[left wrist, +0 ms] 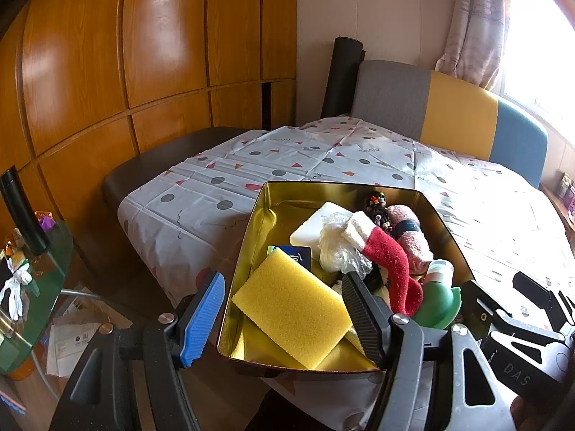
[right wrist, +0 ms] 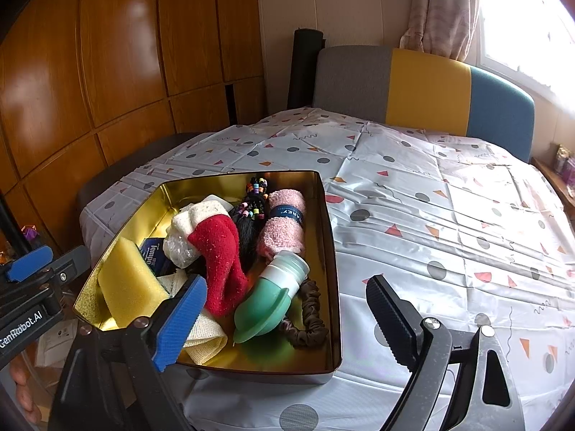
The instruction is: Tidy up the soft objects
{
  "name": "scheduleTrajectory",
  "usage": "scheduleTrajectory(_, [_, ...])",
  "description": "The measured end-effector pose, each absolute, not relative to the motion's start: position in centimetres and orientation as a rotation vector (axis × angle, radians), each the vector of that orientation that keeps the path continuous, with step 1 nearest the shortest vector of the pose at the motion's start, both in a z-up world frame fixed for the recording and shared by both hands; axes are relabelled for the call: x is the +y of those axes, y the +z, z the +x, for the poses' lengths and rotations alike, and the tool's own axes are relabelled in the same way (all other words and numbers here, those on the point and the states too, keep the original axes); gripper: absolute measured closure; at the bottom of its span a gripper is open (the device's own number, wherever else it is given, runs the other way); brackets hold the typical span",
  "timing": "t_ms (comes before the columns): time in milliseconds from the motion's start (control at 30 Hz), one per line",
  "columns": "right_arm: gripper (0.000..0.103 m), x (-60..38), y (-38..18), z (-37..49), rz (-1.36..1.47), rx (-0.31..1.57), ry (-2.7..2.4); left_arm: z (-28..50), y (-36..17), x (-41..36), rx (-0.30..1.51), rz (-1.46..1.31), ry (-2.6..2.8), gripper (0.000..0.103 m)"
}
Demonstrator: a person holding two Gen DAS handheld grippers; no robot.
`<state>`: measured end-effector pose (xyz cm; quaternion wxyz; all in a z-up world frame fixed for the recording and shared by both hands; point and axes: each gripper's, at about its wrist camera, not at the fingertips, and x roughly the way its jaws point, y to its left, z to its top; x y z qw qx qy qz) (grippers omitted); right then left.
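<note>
- Wood-panelled cupboards (right wrist: 118,72) fill the upper left of both views; a curtain (right wrist: 442,10) and a bright window sit at the upper right.
- Below them a table with a patterned cloth (right wrist: 431,215) spreads across the middle, with a grey, yellow and blue chair back (right wrist: 424,89) behind it.
- A gold tin (right wrist: 329,251) stands on the cloth at the near edge, lower centre in both views.
- Inside the tin lie a yellow sponge (left wrist: 293,314) at the left, a red sock (right wrist: 221,262) with a white cuff in the middle, a pink roll (right wrist: 284,222) with a dark band toward the back right, and a green bottle (right wrist: 267,303) at the front.
- Also inside: a dark bundle with coloured beads (right wrist: 251,212), a brown scrunchie (right wrist: 311,318), a crumpled plastic bag (left wrist: 337,248) and a tissue pack (right wrist: 151,253).
- The left gripper (left wrist: 284,316) stands wide, holding nothing; its jaws straddle the tin's front left corner, with the sponge seen between them.
- The right gripper (right wrist: 287,310) is spread wide and empty, at the tin's front right, one jaw over the tin, the other over the cloth.
</note>
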<state>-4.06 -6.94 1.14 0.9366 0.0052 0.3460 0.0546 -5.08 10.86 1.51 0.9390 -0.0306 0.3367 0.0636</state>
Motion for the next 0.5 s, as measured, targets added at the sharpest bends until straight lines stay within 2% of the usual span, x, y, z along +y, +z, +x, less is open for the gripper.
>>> scheduleTrajectory(500, [0.011,-6.93,1.11,-4.09,0.010,0.707,0.111,-5.10,1.46,10.99,0.689,-0.066,0.135,0.034])
